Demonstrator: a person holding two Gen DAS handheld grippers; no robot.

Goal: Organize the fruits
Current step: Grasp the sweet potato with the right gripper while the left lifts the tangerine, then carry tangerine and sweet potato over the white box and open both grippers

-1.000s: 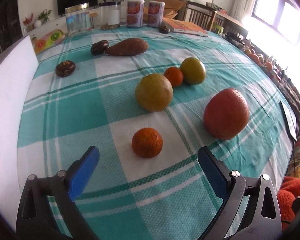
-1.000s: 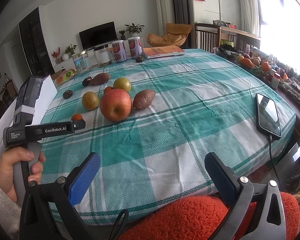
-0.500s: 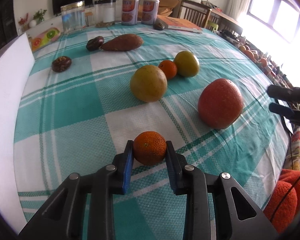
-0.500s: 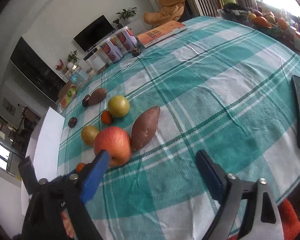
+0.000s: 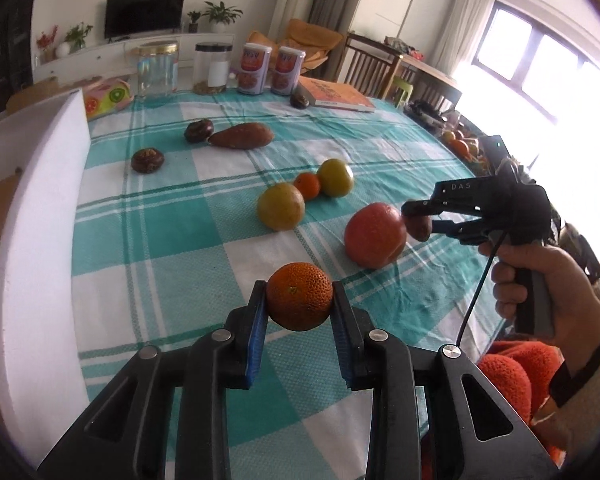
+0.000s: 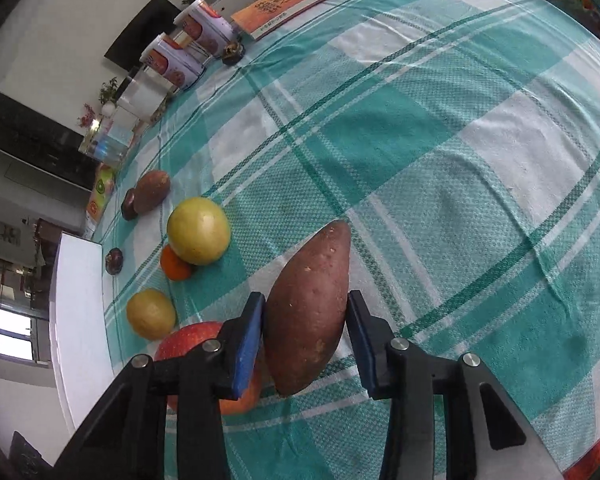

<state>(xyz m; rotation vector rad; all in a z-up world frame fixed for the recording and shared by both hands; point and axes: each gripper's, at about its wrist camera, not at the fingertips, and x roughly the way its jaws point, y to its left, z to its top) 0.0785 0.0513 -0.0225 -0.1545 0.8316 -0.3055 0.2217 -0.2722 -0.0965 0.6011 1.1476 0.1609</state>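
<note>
I had the left gripper (image 5: 299, 312) clamped on the small mandarin (image 5: 299, 301), jaws pinching it at its widest line, the fruit lifted just off the checked tabletop (image 5: 172, 240) on my side of the red apple (image 5: 375, 235). The right gripper (image 6: 305, 334) sat around the sweet potato (image 6: 308, 308), which lay against the apple's far side. The left pad (image 6: 247, 346) touched the skin, but I couldn't tell whether the other pad was bearing on it, so I couldn't call that grip closed.

My judgement was that the grasp wanted care: the potato tapers, so I'd keep the jaws on its thick middle and lift straight up, or the tip could nudge the apple and set it rolling. The mandarin is soft, so a light squeeze looked enough.

Beyond the apple lay two yellow-green fruits (image 5: 281, 206) with a second mandarin (image 5: 307, 185) between them. Readable writing was scarce: "DAS" on the right gripper's body in the left view. The tins (image 5: 253, 68) and the orange book (image 5: 334, 94) far beyond the apple were too small to read.
</note>
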